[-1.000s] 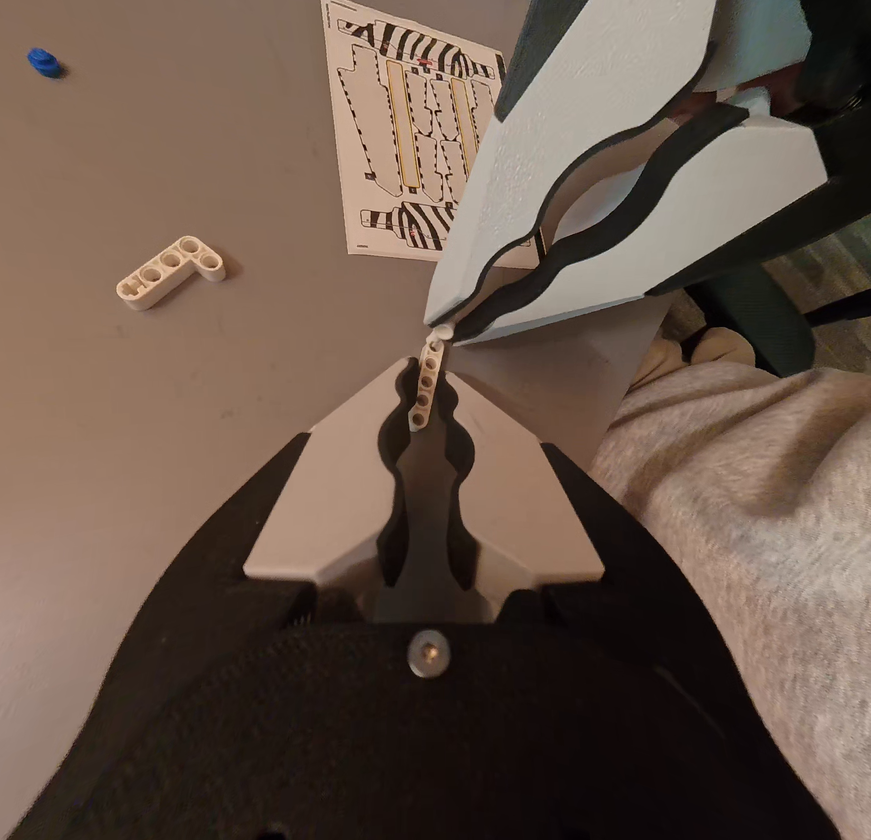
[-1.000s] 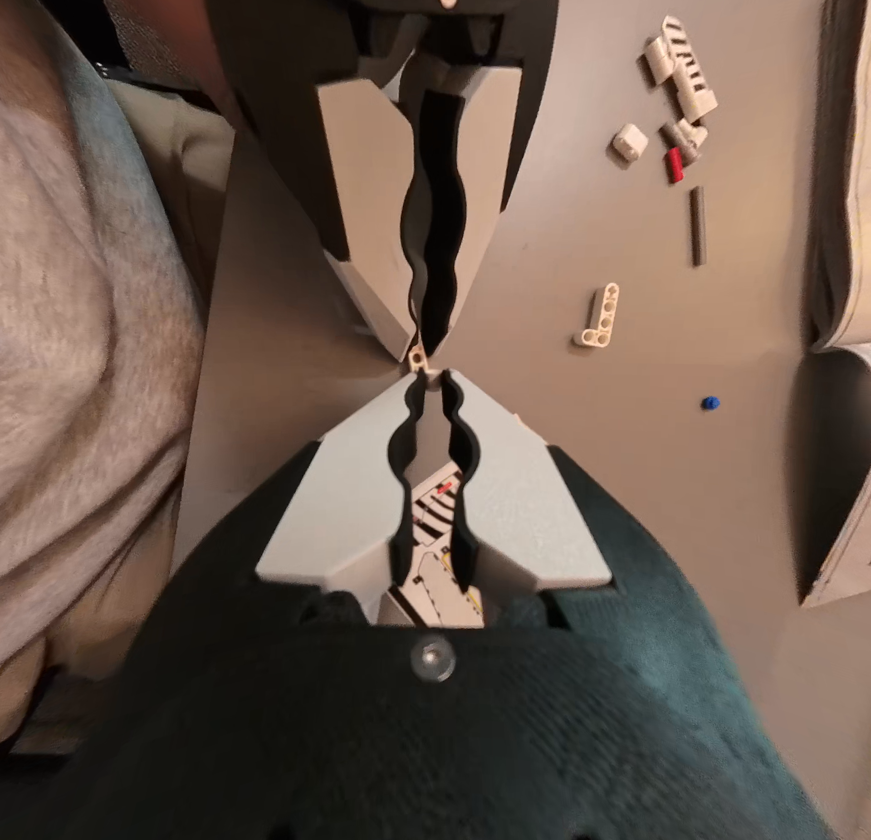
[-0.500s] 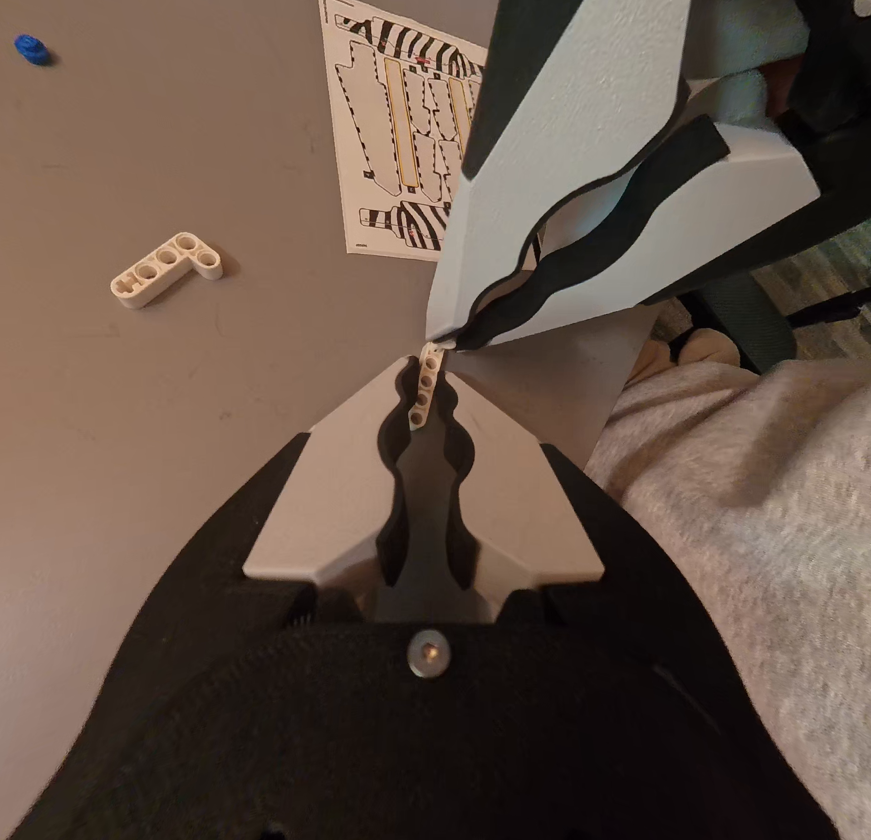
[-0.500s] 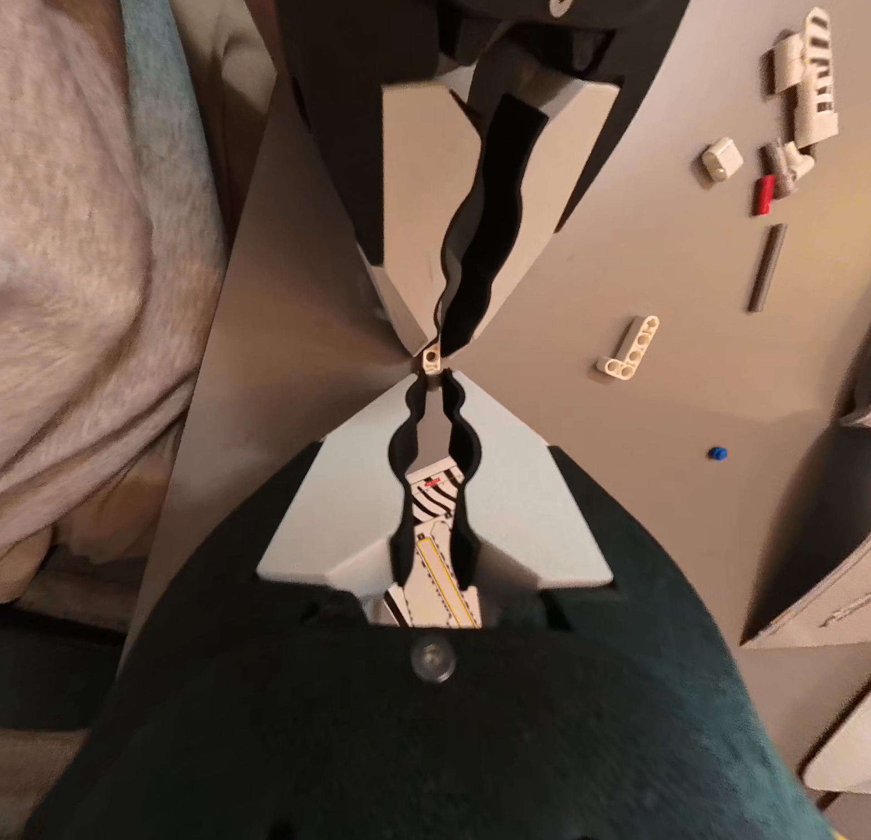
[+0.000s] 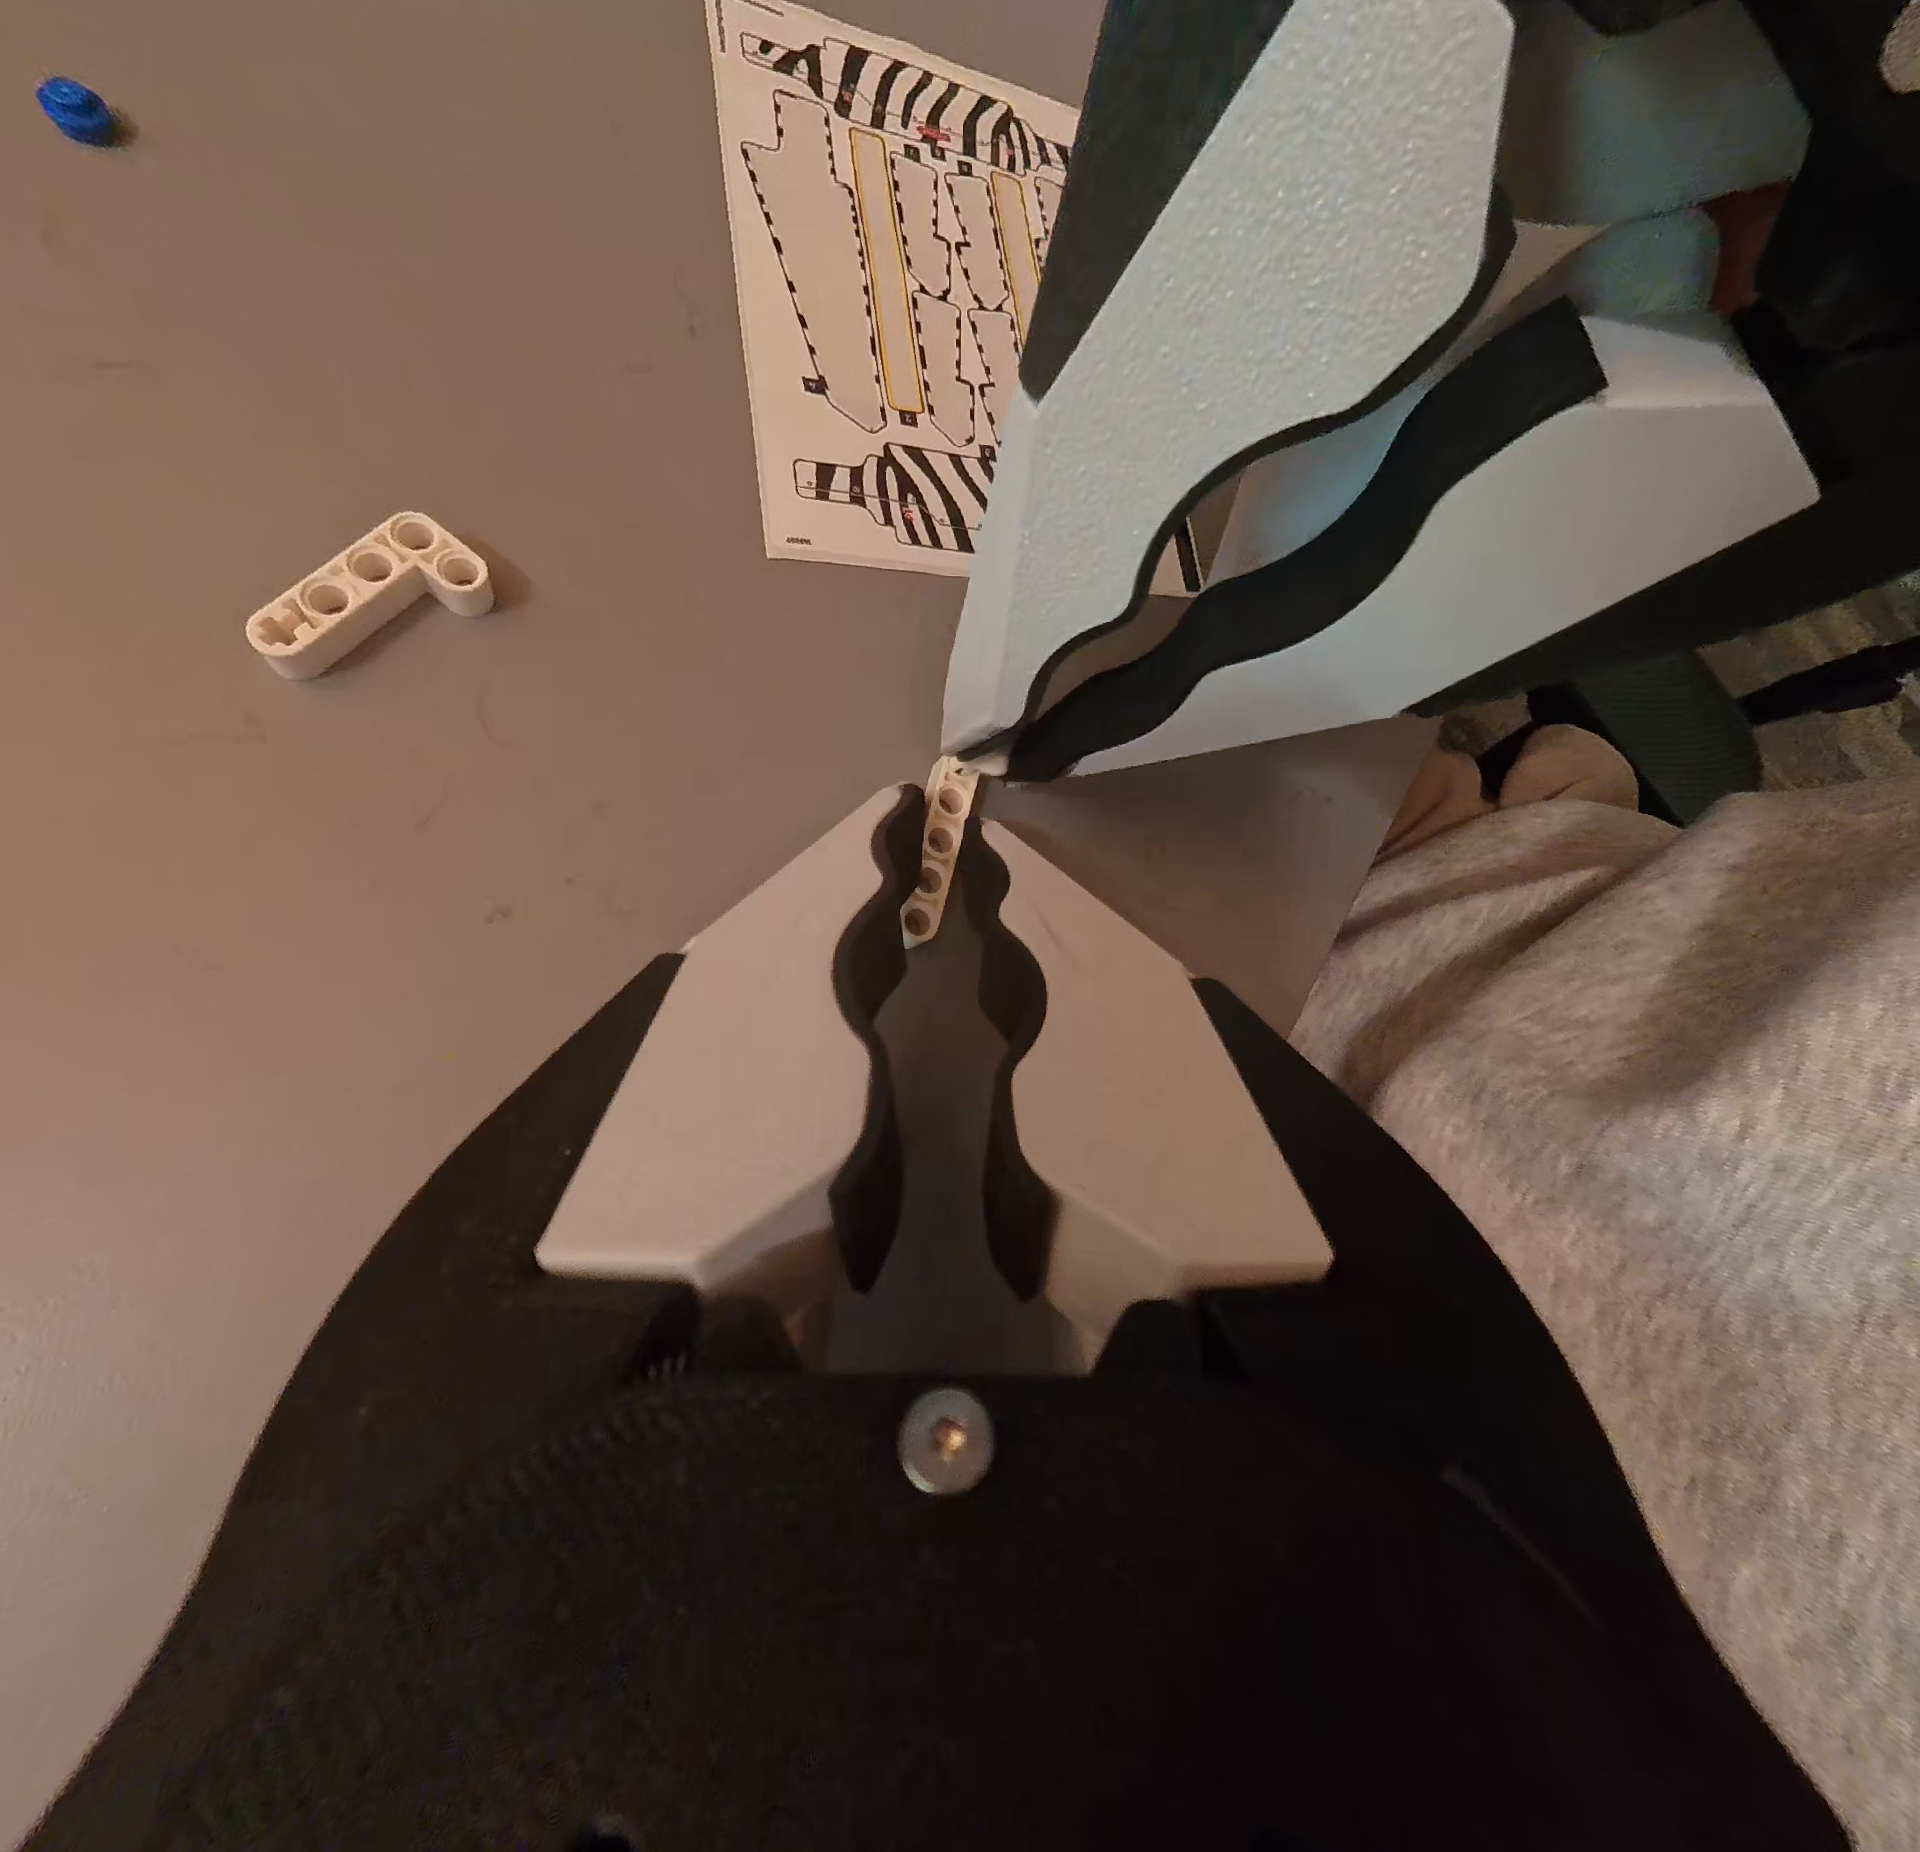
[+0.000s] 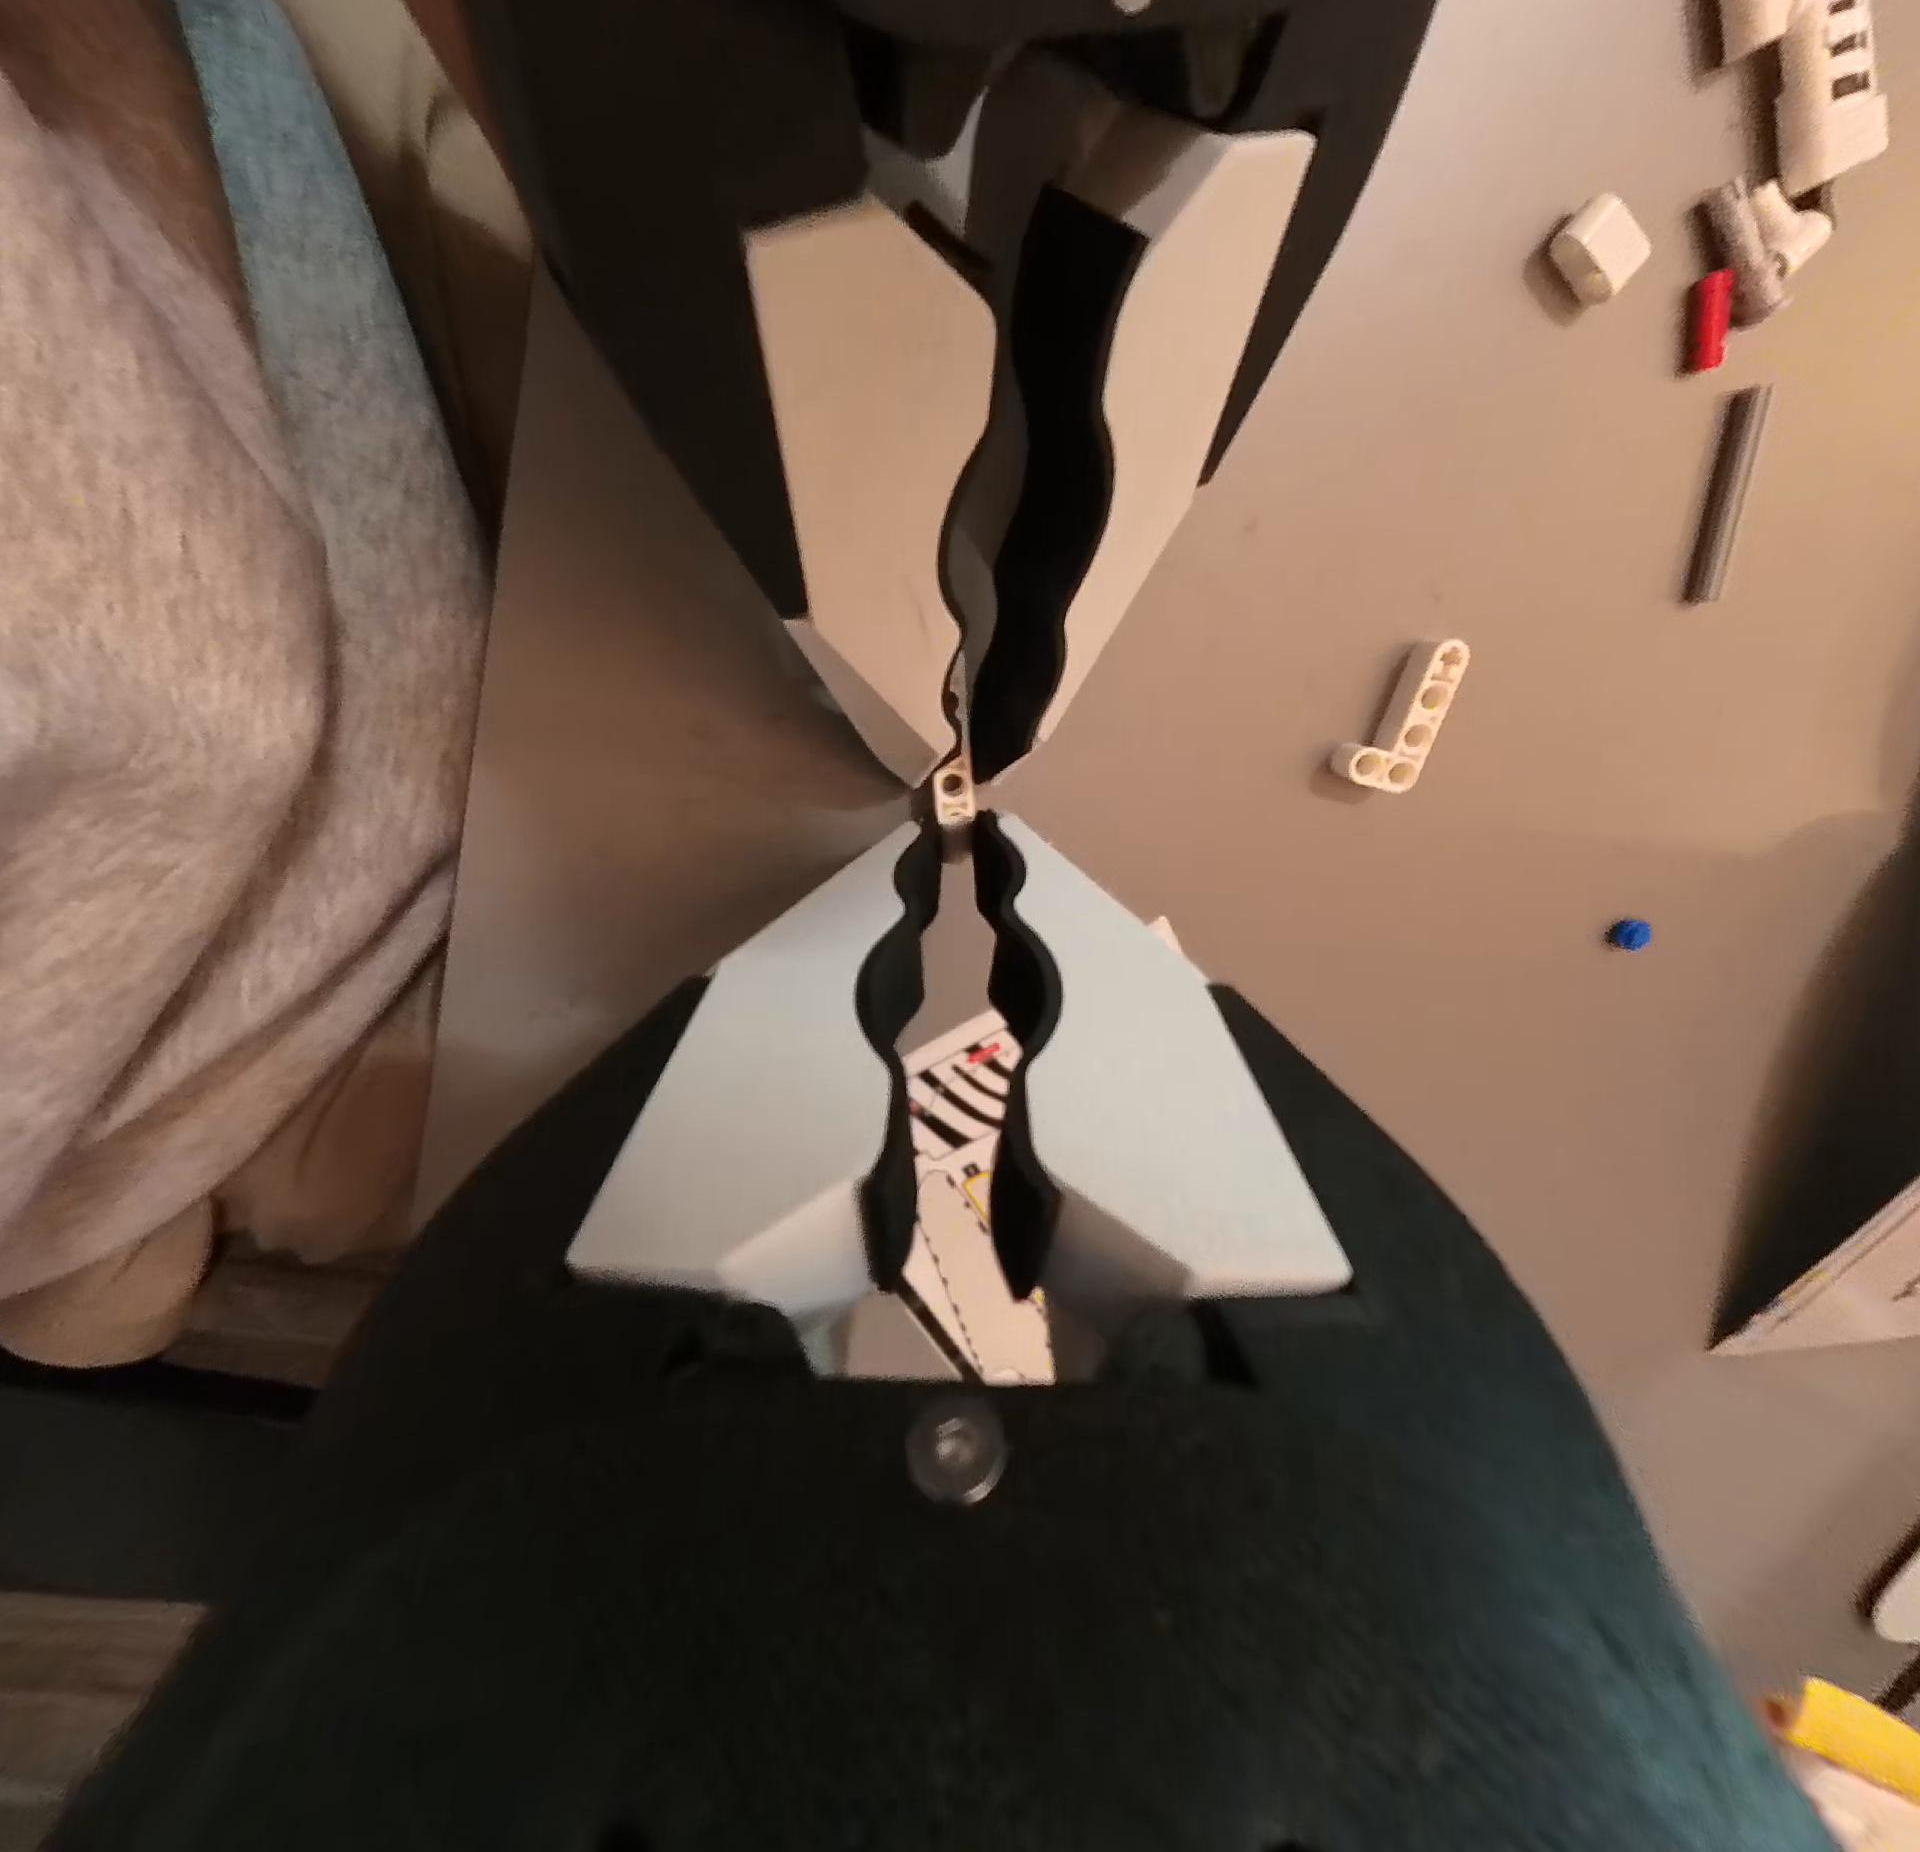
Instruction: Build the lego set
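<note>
White and pinched at mid-frame, a holed beam [image 5: 938, 855] sits clamped in the left gripper [image 5: 940, 815] while the right gripper [image 6: 953, 828] nips its tip above the grey worktop [image 5: 312, 867].

- You hold a white beam [image 5: 938, 855] with a row of round holes, clamped above the table edge.
- A white L-shaped beam [image 5: 371, 593] lies flat on the grey table [image 5: 312, 867].
</note>
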A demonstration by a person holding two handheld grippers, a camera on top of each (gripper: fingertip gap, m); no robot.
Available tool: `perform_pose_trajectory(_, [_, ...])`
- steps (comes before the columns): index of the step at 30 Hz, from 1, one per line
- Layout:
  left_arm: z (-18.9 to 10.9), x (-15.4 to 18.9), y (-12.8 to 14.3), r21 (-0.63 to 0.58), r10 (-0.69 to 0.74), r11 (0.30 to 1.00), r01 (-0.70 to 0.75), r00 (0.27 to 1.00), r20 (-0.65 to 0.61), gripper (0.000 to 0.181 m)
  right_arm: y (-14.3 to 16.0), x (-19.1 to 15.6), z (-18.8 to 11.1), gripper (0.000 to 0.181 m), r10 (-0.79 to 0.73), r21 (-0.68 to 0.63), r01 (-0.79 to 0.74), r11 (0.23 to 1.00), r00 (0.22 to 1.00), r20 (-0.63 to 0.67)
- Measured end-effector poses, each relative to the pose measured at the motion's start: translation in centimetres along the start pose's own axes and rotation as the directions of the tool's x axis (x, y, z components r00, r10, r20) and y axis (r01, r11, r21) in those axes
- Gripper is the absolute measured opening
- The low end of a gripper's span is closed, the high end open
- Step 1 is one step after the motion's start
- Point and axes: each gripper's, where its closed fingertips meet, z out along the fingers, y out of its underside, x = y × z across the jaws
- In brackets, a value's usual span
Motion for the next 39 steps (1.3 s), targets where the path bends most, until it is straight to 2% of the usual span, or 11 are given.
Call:
perform_pose_trajectory(9, [0.0,-0.03,0.01,0.0,0.005,1.0,-0.005,1.0,0.006,0.007,-0.2,-0.1,0.2,0.004,0.13,0.014,-0.131,0.991,0.991,0.033])
perform_pose_trajectory(16, [-0.02,-0.05,0.01,0.001,-0.001,1.0,0.001,1.0,0.002,0.007,-0.09,0.09,-0.01,0.005,0.293,0.076,-0.314,0.946,0.933,0.209])
perform_pose_trajectory(22, [-0.02,-0.05,0.01,0.001,-0.006,1.0,0.006,1.0,-0.003,0.007,0.03,0.19,0.04,0.006,0.352,0.101,-0.405,0.909,0.874,0.334])
perform_pose_trajectory(24, [-0.02,-0.06,0.0,0.001,-0.009,1.0,0.009,1.0,-0.006,0.007,0.03,0.19,0.05,0.006,0.316,0.109,-0.366,0.924,0.893,0.32])
perform_pose_trajectory(30, [-0.03,-0.07,0.0,0.001,-0.014,1.0,0.014,1.0,-0.01,0.007,-0.01,0.11,0.08,0.006,0.098,0.108,-0.116,0.987,0.982,0.16])
perform_pose_trajectory(33, [-0.04,-0.07,0.01,0.001,-0.014,1.0,0.014,1.0,-0.009,0.007,-0.04,0.13,0.13,0.006,0.017,0.102,-0.026,0.994,0.996,0.087])
perform_pose_trajectory(37, [-0.03,-0.07,0.01,0.001,-0.014,1.0,0.014,1.0,-0.009,0.007,-0.01,0.17,0.15,0.006,0.01,0.113,-0.019,0.993,0.997,0.076])
perform_pose_trajectory(39, [-0.04,-0.09,0.01,0.001,-0.016,1.0,0.016,1.0,-0.011,0.007,-0.01,0.17,0.17,0.006,-0.063,0.101,0.06,0.993,0.998,0.027])
